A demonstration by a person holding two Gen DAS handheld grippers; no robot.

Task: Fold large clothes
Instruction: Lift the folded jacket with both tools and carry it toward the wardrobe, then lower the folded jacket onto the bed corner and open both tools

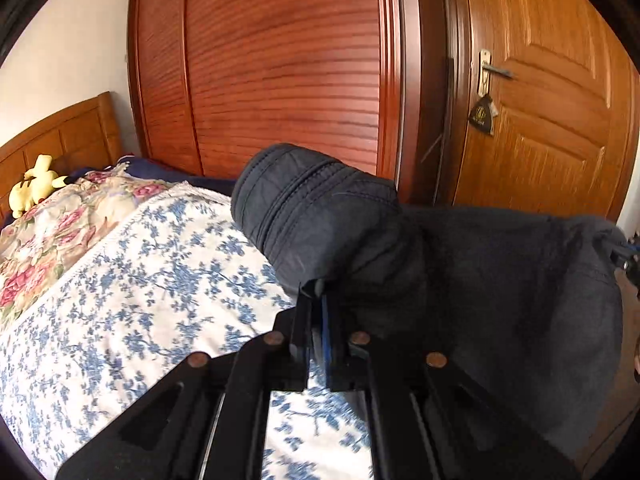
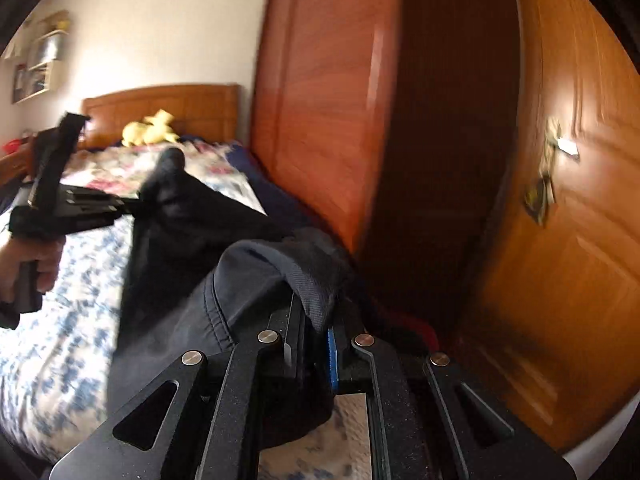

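Note:
A large dark navy garment [image 1: 460, 264] hangs stretched in the air above the bed. My left gripper [image 1: 318, 292] is shut on one bunched corner of it, whose seamed end [image 1: 300, 196] sticks up past the fingers. My right gripper [image 2: 320, 312] is shut on another edge of the garment [image 2: 248, 276], which drapes over its fingers. In the right wrist view the left gripper [image 2: 136, 200] shows at the left, held by a hand, with the dark cloth stretched between the two grippers. The right view is blurred.
The bed has a blue-flowered white sheet [image 1: 120, 300] and a rose-patterned quilt [image 1: 60, 224] near the wooden headboard [image 2: 168, 108]. A yellow plush toy [image 1: 34, 186] lies by the headboard. A reddish wardrobe [image 1: 280, 64] and a wooden door [image 1: 552, 92] stand close behind.

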